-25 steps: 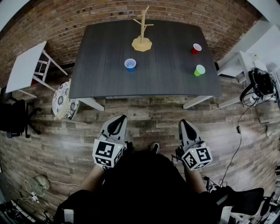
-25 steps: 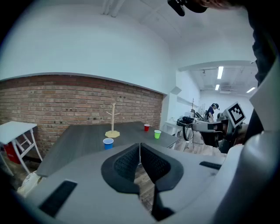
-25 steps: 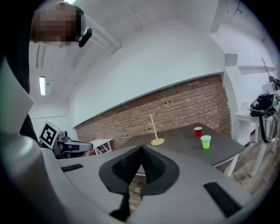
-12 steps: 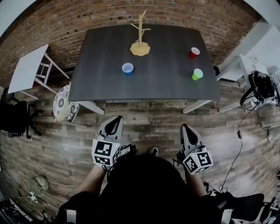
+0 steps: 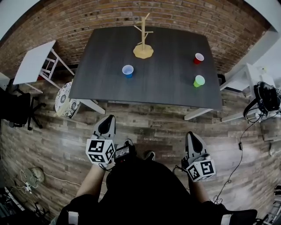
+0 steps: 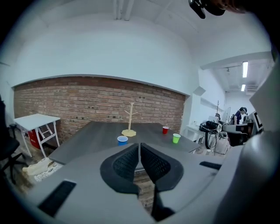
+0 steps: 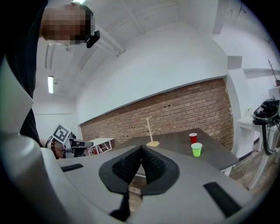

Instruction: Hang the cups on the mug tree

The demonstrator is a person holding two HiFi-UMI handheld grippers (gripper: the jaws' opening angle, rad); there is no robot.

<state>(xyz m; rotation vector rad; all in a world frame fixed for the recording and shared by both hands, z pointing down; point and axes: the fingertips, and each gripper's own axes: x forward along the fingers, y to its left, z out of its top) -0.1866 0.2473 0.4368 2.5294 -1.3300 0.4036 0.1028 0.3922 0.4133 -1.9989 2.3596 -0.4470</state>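
Observation:
A wooden mug tree [image 5: 143, 38] stands bare at the far side of a dark table [image 5: 167, 79]. A blue cup [image 5: 127, 70] sits in front of it, a red cup [image 5: 199, 58] and a green cup [image 5: 199, 81] at the right. My left gripper [image 5: 107, 125] and right gripper [image 5: 193, 141] are both shut and empty, held over the wooden floor well short of the table. The left gripper view shows the tree [image 6: 130, 122] and all three cups far ahead; the right gripper view shows the tree [image 7: 151, 131], red cup [image 7: 193, 138] and green cup [image 7: 196, 149].
A small white table [image 5: 33, 63] and a patterned stool [image 5: 66, 99] stand left of the dark table. White furniture with headphones [image 5: 267, 96] is at the right. A brick wall [image 5: 131, 13] runs behind. Cables lie on the floor [image 5: 239, 145].
Both grippers have dropped lower in the head view, the right one shifting right. The table and cups sit slightly differently in the picture as the head moved.

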